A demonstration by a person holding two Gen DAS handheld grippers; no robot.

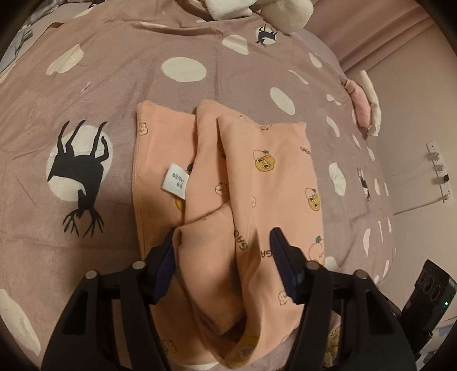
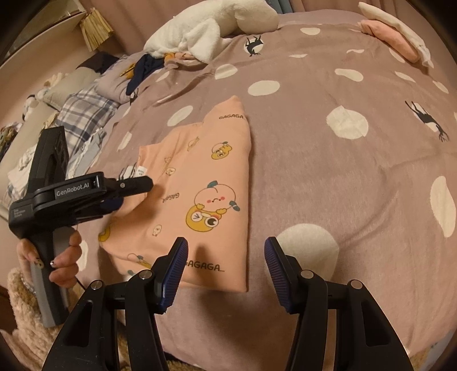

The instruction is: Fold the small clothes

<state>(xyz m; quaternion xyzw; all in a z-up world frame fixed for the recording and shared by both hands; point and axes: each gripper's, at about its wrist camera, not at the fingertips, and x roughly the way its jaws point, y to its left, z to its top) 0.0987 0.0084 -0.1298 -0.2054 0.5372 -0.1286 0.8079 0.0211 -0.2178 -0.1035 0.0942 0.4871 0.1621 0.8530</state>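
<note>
A small peach-pink garment [image 2: 208, 185] with yellow cartoon prints lies partly folded on the bed. In the left wrist view the garment [image 1: 257, 177] has a raised fold running between the fingers of my left gripper [image 1: 224, 237], whose jaws stand wide apart around the cloth without pinching it. A white size label [image 1: 174, 184] shows on the lower layer. My left gripper also shows in the right wrist view [image 2: 137, 185] at the garment's left edge. My right gripper [image 2: 225, 248] is open and empty, hovering just above the garment's near edge.
The bed is covered by a mauve blanket [image 2: 328, 177] with white dots and black deer. A white plush toy [image 2: 211, 25] and loose clothes [image 2: 85, 114] lie at the back left. Folded pink and white clothes [image 2: 397, 31] sit at the far right edge.
</note>
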